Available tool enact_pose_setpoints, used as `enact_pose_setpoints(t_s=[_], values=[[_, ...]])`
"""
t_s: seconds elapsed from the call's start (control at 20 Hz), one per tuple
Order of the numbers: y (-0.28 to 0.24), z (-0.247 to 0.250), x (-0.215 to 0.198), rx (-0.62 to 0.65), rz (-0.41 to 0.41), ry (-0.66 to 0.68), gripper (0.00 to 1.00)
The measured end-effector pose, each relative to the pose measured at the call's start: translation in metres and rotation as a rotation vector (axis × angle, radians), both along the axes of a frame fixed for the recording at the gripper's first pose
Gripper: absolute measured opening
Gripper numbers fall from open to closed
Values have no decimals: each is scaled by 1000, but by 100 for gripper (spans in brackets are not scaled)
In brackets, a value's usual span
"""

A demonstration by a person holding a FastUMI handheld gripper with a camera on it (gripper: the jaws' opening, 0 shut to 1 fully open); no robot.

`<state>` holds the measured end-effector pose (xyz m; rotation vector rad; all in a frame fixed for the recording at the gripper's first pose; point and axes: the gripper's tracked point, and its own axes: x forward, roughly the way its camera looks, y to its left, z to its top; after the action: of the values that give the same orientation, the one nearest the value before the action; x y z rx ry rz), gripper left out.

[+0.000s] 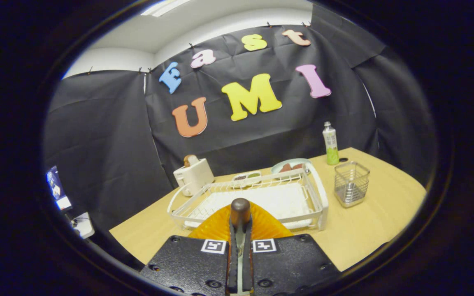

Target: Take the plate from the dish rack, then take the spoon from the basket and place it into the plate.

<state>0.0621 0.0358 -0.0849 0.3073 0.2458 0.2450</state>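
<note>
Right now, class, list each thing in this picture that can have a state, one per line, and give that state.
gripper: fingers shut on the spoon
spoon: held between the fingers, above the orange plate
orange plate: out of the rack, just under the fingers
dish rack: empty, on the table
wire basket: upright, empty
bottle: upright, capped
toaster: bread in a slot

A staged recording booth: black cloth walls surround a wooden table set with a dish rack, toaster and bottle.
</note>
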Motion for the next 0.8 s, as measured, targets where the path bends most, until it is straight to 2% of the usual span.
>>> enact_pose_setpoints(t_s=[0.3, 0.5, 0.6, 0.65, 0.7, 0.75, 0.8], values=[[11, -25, 1, 51, -4, 56, 11], [22, -35, 0, 48, 52, 88, 16], [17, -37, 1, 18, 47, 93, 20], [12, -34, 0, 6, 44, 88, 34], [6, -31, 1, 1, 36, 80, 43], [-3, -28, 1, -9, 20, 73, 60], [-13, -22, 2, -16, 0, 60, 65]])
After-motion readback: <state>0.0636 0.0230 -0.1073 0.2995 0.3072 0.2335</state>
